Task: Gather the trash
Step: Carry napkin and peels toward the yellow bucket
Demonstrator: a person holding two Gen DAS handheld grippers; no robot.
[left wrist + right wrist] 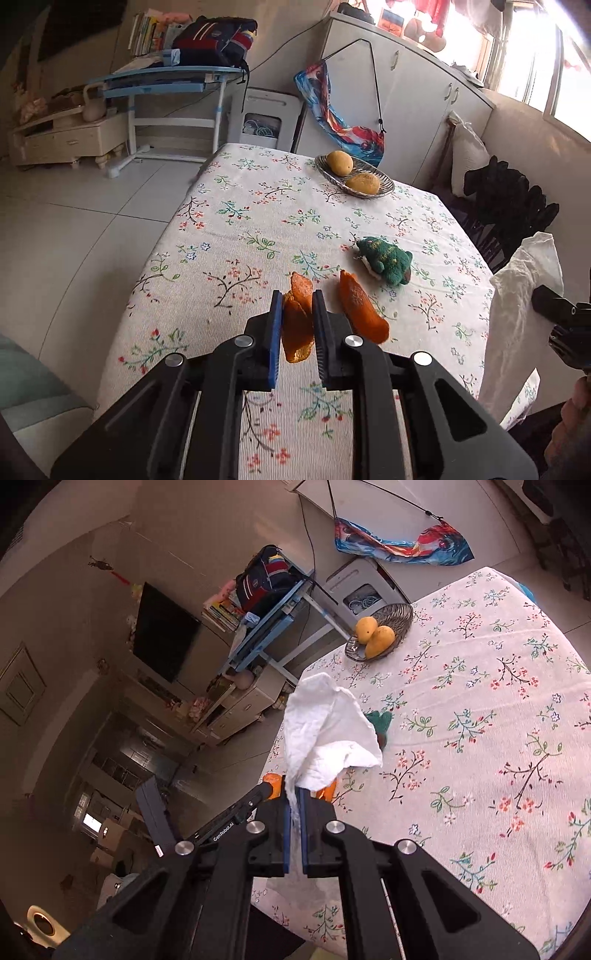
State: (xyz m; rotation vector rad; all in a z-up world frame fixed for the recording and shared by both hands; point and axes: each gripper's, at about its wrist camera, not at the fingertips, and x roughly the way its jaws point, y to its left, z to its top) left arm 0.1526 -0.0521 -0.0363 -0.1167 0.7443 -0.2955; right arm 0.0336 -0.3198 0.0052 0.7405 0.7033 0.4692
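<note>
Nearest the left camera, the left gripper (297, 317) has its jaws closed on a curled piece of orange peel (295, 325), which stands on edge between the blue pads with its long axis running up and down along the fingers; its lower end hangs clear of the flowered tablecloth (229, 236), so it appears to be lifted, not resting. Just to the right of that gripper, a second strip of peel (364, 310) lies flat on the cloth, its long axis slanting from near right to far left, close beside the right finger but apart from it. The coming move seems to turn on this: the loose strip lies right of the left gripper and on the side toward the right gripper, but both are already loaded, so one load must probably be dropped off before this strip can be taken. The right gripper (294, 797) is clamped tight on a crumpled white tissue (328, 734), which stands up from the pads and hides much of what lies beyond; a bit of orange shows under it. Further on sits a small green plush toy (386, 262), and far back a metal basket (384, 182) with two mangoes (340, 162). No bin shows in either view.
</note>
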